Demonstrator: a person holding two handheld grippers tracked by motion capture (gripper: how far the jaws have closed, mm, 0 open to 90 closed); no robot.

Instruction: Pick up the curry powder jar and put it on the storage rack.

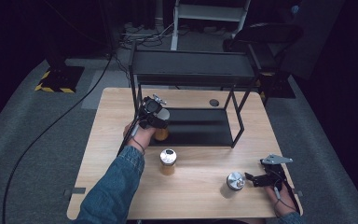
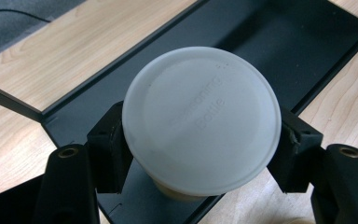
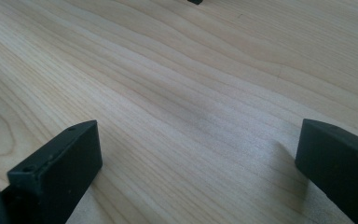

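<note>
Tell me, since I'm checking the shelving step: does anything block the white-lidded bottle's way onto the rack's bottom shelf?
Nothing visible does. The left gripper holds the white-lidded bottle at the front edge of the bottom shelf, whose black surface behind it looks bare.

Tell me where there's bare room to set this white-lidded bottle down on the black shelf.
The lower shelf tray is bare from the held bottle right across to the far legs. The table is also open left of the rack. It's tighter in front, where a jar and a silver-lidded jar stand.

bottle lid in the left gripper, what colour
Frosted white lid, clearest in the left gripper view.
</note>
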